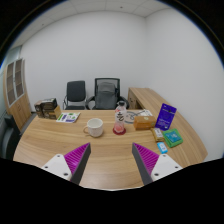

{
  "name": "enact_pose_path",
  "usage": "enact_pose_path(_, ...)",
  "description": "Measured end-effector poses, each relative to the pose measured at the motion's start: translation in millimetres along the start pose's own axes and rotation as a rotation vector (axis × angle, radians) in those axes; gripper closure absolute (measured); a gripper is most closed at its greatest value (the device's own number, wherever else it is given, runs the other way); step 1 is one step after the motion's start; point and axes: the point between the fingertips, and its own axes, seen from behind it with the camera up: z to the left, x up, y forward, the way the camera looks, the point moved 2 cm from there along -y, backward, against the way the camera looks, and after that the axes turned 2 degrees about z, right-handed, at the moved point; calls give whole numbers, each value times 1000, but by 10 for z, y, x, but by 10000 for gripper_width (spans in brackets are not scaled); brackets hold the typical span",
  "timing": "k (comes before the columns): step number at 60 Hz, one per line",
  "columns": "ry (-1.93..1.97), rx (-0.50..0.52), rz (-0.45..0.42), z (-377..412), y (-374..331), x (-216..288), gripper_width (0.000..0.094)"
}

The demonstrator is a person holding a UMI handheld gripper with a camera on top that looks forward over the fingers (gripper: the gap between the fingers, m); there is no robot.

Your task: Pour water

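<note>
The gripper (pixel 110 163) hangs over the near part of a wooden counter (pixel 60 140) with its fingers spread wide and nothing between them; the purple pads (pixel 76 155) face each other across bare wood. Beyond the fingers, near the middle of the counter, a white mug (pixel 94 127) stands upright, its long axis vertical, its mouth up and its handle turned to the left. Just right of it a clear kettle (pixel 121 116) sits upright on a red base (pixel 119 129); which way its spout points cannot be made out. Farther right lie a cardboard box (pixel 144 120), a purple box (pixel 166 117) standing on end and a teal packet (pixel 173 139). At the far left of the counter sits a dark box (pixel 46 107). Two black chairs (pixel 76 95) stand against the far wall.
</note>
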Motion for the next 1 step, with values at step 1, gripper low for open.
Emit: enact_pose_path(1, 1, 0, -3, -1, -7, 8, 77)
